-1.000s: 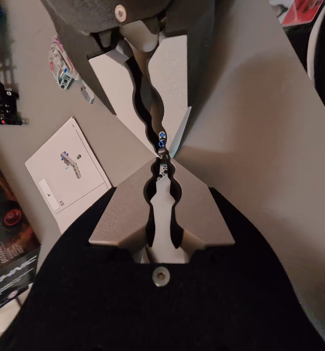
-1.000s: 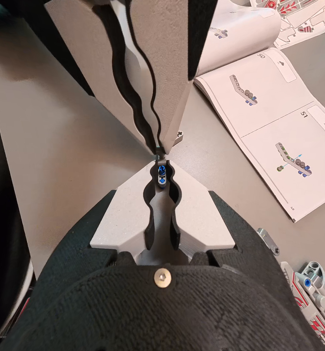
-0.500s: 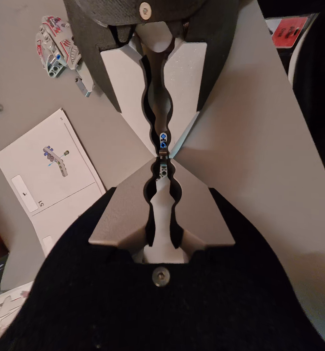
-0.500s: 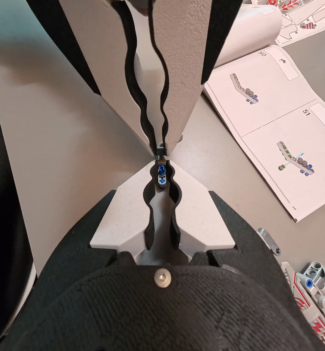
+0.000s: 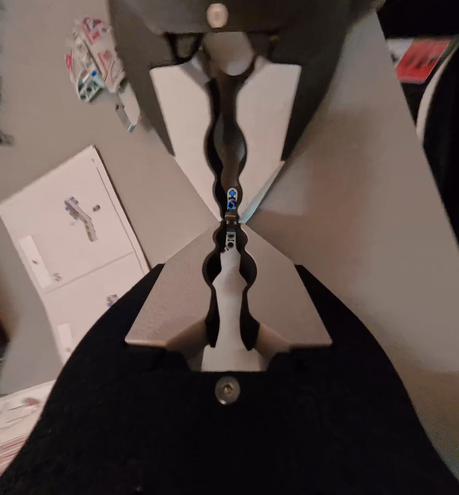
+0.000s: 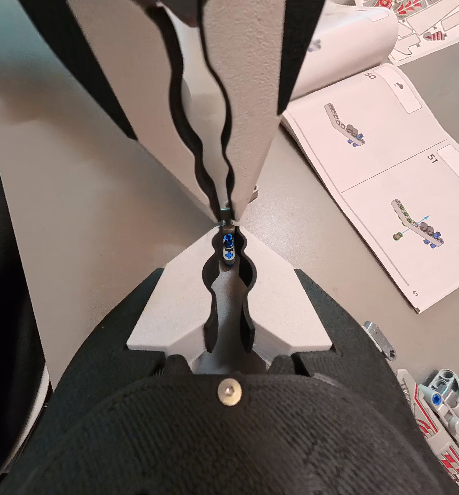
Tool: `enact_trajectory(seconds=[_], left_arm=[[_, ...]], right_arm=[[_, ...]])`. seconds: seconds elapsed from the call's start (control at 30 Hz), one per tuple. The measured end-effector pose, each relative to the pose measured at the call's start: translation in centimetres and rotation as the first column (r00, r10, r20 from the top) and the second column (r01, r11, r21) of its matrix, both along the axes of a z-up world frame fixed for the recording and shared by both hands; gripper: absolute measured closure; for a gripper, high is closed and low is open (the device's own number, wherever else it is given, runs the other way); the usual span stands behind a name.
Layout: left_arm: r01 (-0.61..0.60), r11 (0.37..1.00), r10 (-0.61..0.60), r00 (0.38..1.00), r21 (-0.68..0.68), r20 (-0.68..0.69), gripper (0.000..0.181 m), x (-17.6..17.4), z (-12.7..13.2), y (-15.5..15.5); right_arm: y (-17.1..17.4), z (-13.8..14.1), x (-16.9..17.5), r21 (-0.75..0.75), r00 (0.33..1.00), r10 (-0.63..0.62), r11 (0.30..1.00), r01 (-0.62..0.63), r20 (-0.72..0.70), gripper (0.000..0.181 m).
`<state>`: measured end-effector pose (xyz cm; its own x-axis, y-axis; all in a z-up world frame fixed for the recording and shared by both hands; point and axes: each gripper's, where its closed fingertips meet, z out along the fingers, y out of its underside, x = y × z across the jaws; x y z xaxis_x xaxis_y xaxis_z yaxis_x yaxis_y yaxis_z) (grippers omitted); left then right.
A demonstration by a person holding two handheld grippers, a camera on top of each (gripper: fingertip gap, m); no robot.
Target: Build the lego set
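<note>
Both grippers meet tip to tip above the grey table (image 6: 89, 174). My left gripper (image 5: 231, 227) is shut on the holed end of a small grey beam (image 5: 231, 241). My right gripper (image 6: 227, 227) is shut on the end that carries blue pins (image 6: 228, 247). A dark connector (image 5: 231, 215) sits between the two sets of tips. The blue-pin end also shows in the left wrist view (image 5: 232, 199), inside the right gripper coming from the top. In the right wrist view the left gripper's fingers (image 6: 239, 107) come down from above. I cannot tell whether the beam is one piece or two joined.
An open instruction booklet (image 6: 399, 187) lies to the right, also in the left wrist view (image 5: 70, 219). A grey and red panel assembly (image 6: 450, 428) and a small grey part (image 6: 378, 340) lie near it. A sticker sheet (image 6: 424, 26) lies at the far back. The grippers are tip to tip, or close to it.
The two grippers have stayed tip to tip on the part. The right gripper has swung into line with the left one. The booklet and panel assembly have shifted in the left wrist view, which is now blurred.
</note>
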<state>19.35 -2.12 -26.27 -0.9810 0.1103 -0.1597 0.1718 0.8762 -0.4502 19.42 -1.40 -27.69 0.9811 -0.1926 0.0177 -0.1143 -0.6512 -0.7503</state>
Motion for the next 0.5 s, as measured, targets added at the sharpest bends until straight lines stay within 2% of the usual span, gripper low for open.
enact_trajectory(seconds=[0.03, 0.1, 0.23, 0.3, 0.43, 0.5], left_arm=[[0.034, 0.999, -0.034, 0.998, 0.019, 0.052, 0.177, -0.01, 0.01, -0.02], [0.035, 0.999, -0.036, 0.998, 0.022, 0.059, 0.176, -0.01, 0.03, -0.09], [-0.134, 0.990, 0.127, 0.981, -0.043, -0.145, 0.176, 0.01, 0.01, -0.11], [-0.143, 0.988, 0.130, 0.976, -0.065, -0.176, 0.176, -0.01, 0.01, -0.12], [0.054, 0.999, -0.054, 0.995, -0.006, 0.082, 0.176, -0.06, 0.02, -0.13], [0.066, 0.998, -0.067, 0.993, 0.009, 0.094, 0.176, -0.07, 0.04, -0.24]], right_arm=[[0.00, 0.00, 0.01, 0.000, 1.000, 0.000, 1.000, 0.000, 0.000, 0.175], [-0.01, 0.00, 0.01, 0.000, 1.000, -0.001, 1.000, 0.001, -0.002, 0.175], [0.00, -0.01, 0.01, 0.000, 1.000, -0.001, 1.000, 0.001, -0.003, 0.174], [-0.01, -0.01, 0.01, 0.001, 1.000, -0.001, 1.000, 0.001, -0.004, 0.174], [-0.01, -0.01, 0.01, 0.000, 1.000, -0.001, 1.000, 0.001, -0.003, 0.175], [-0.03, -0.01, 0.01, 0.001, 1.000, -0.002, 1.000, 0.002, -0.006, 0.175]])
